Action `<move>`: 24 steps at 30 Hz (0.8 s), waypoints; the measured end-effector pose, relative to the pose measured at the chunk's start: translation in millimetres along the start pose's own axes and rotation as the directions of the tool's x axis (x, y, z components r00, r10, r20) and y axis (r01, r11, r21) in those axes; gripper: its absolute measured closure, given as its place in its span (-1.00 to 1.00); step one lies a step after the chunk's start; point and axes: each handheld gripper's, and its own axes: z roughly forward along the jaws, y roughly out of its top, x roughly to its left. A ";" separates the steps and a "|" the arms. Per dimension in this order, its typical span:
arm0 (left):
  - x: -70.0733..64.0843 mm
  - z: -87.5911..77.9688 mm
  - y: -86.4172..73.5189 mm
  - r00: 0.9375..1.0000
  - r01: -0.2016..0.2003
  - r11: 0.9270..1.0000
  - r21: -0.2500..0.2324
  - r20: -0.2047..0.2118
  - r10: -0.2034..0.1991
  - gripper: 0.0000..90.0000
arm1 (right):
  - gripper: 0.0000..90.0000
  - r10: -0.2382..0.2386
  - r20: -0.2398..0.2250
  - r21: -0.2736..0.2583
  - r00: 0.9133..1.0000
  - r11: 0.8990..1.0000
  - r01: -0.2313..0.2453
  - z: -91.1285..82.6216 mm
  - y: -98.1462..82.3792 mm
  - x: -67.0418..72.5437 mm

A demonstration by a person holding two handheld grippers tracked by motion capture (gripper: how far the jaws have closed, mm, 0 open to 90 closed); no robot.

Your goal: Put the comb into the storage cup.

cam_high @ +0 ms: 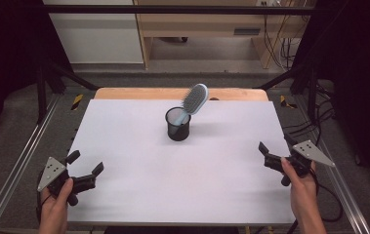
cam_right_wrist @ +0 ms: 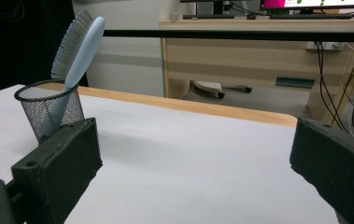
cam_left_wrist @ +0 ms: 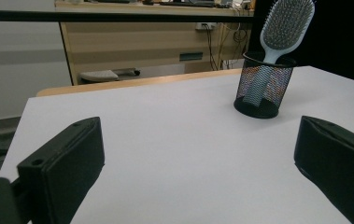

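Hairbrush [cam_high: 195, 99], pale blue plastic with an oval bristled head, leans handle-down in a round black wire-mesh cup [cam_high: 178, 124]. Both the left gripper [cam_high: 85, 166] and right gripper [cam_high: 274, 147] hold their blocky jaws spread, empty.

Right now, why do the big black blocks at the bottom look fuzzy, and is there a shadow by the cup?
In the left gripper view, the left gripper jaws sit very near the lens, so they blur, while the mesh cup and hairbrush stay sharp. The right gripper view blurs the right gripper jaws too. In the high view, a faint soft shadow lies right of the cup.
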 end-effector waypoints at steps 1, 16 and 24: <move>0.7 -0.4 0.1 1.000 0.001 1.000 -0.002 -0.006 -0.001 -0.96 | -0.95 0.002 -0.001 -0.001 1.000 1.000 -0.002 -0.4 -2.4 0.2; 1.6 2.2 -2.5 1.000 0.005 1.000 -0.009 -0.026 -0.006 -0.95 | -0.95 -0.032 -0.065 0.013 0.997 0.999 0.033 4.1 -23.7 20.1; 0.3 2.7 -1.3 1.000 0.017 0.999 -0.028 0.001 -0.017 -0.95 | -0.95 -0.049 -0.108 0.014 0.993 0.999 0.051 9.4 -27.2 32.8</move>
